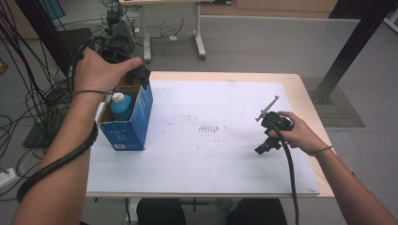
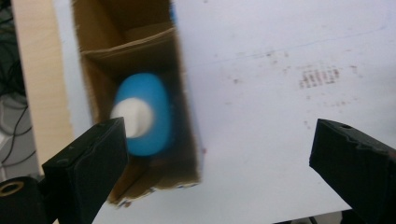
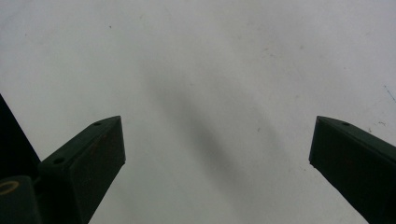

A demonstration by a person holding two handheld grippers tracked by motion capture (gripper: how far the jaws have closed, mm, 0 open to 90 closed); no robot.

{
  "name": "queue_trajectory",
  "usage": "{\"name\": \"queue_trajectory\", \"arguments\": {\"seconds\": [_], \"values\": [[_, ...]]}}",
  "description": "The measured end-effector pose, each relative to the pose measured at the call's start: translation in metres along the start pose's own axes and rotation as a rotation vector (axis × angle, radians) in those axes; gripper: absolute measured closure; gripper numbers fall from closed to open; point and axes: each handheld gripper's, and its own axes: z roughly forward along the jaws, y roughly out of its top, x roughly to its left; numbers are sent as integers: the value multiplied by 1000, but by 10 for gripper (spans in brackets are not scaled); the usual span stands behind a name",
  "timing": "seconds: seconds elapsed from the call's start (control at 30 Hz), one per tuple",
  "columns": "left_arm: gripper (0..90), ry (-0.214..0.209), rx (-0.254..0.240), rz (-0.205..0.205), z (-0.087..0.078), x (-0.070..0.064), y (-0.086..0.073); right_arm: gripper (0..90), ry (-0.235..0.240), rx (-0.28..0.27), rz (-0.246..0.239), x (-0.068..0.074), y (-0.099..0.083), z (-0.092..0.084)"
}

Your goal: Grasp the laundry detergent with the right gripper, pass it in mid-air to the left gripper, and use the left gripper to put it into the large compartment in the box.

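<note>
A blue cardboard box (image 1: pixel 129 131) stands open-topped on the left of the white table top (image 1: pixel 211 159). Inside it a blue bottle (image 1: pixel 121 107) with a white cap stands upright. My left gripper (image 1: pixel 141 75) hovers above the box's far end, held from above by a hand. In the left gripper view the bottle (image 2: pixel 152 116) lies below, just inside the left jaw. The left gripper (image 2: pixel 219 123) is open and holds nothing. My right gripper (image 1: pixel 266 132) rests low over the right side of the table. The right gripper (image 3: pixel 217 123) is open over the bare white surface.
The box (image 2: pixel 189 140) has a cardboard divider, and its far compartment looks empty. The wooden table edge (image 1: pixel 307 108) runs along the right. On the floor lie tangled cables (image 1: pixel 28 93) at left. Beyond are another desk's legs (image 1: pixel 199 42) and a black post (image 1: pixel 349 47).
</note>
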Motion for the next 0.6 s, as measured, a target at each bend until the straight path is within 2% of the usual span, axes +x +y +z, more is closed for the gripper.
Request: {"name": "queue_trajectory", "arguments": {"seconds": [0.13, 0.37, 0.5, 0.6], "values": [[48, -24, 20, 45, 2, -20, 1, 37, -6, -2, -4, 2, 0, -3], [48, -87, 14, 102, 4, -48, 4, 36, -12, -5, -3, 4, 1, -6], [47, -114, 21, 132, 12, -62, 3, 36, -10, -9, -6, 6, 2, -6], [47, -136, 21, 140, 22, -71, 3, 36, -11, -6, -10, 7, 3, -6]]}}
